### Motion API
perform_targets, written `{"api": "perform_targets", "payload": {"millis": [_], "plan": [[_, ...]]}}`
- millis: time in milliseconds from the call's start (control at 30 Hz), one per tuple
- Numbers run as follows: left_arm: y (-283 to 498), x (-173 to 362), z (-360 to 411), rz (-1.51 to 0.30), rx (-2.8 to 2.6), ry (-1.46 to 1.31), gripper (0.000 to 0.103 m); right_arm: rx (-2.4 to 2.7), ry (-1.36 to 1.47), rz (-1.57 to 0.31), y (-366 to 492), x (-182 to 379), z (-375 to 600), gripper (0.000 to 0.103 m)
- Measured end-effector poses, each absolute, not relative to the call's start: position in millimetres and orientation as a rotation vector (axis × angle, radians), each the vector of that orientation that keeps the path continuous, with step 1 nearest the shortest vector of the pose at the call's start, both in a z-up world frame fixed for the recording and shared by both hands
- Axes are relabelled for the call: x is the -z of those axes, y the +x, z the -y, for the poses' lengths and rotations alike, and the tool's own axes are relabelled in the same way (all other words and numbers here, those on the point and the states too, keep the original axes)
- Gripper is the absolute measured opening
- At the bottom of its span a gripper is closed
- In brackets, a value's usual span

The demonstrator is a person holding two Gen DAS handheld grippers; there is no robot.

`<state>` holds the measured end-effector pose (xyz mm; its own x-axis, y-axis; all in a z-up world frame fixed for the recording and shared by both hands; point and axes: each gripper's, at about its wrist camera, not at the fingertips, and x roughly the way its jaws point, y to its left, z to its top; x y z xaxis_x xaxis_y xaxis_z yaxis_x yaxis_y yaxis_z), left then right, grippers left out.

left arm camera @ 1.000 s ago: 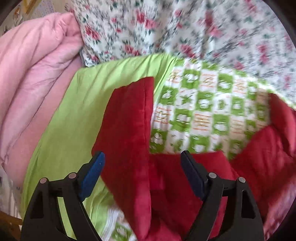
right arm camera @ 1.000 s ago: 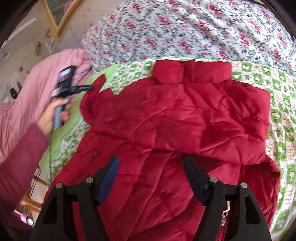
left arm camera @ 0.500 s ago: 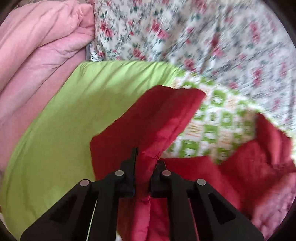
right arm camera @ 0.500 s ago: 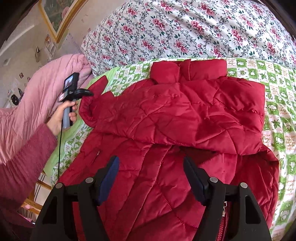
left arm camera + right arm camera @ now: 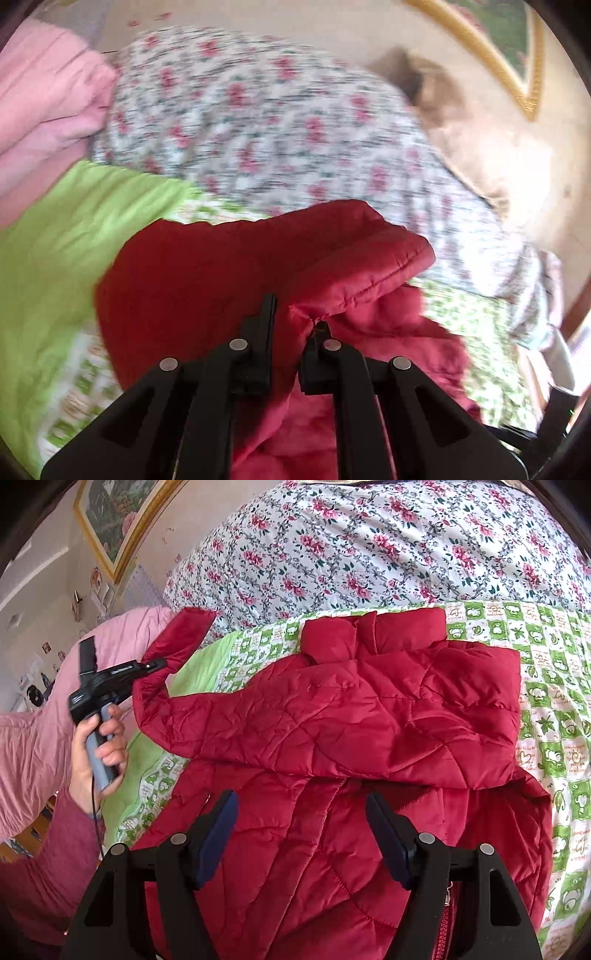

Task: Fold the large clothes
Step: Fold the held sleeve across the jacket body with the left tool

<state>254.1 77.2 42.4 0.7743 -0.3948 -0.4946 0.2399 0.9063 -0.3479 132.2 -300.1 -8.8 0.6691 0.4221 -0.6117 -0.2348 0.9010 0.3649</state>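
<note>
Lifted since before: sleeve (image 5: 173, 653) pinched in left hand-held gripper (image 5: 291, 321); right hand-held gripper (image 5: 301, 834) wide, w/ nothing held.

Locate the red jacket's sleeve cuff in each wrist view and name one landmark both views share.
Left wrist view: the sleeve cuff fills the centre, just ahead of the left gripper, whose jaws are shut on the sleeve.
Right wrist view: the cuff sticks up at upper left, lifted off the bed, pinched by the left gripper.
Shared landmark: the floral quilt behind the cuff.
</note>
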Motion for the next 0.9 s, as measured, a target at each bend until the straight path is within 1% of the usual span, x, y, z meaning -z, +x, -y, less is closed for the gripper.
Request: {"api": "perform_targets", "payload": {"millis": [233, 500, 733, 900], "plan": [[233, -40, -15, -0.589, 0.476, -0.263, 0.007, -0.348, 0.320, -0.743, 130, 8, 318, 0.074], [228, -16, 54, -0.639, 0.574, -0.235, 0.007, -0.297, 0.391, -0.713, 128, 6, 347, 0.074], [228, 26, 118, -0.709, 0.668, -0.168, 0.007, -0.268, 0.455, -0.698, 139, 7, 369, 0.074], [232, 61, 138, -0.784, 0.679, -0.147, 0.007, -0.266, 0.513, -0.706, 162, 15, 386, 0.074]]}}
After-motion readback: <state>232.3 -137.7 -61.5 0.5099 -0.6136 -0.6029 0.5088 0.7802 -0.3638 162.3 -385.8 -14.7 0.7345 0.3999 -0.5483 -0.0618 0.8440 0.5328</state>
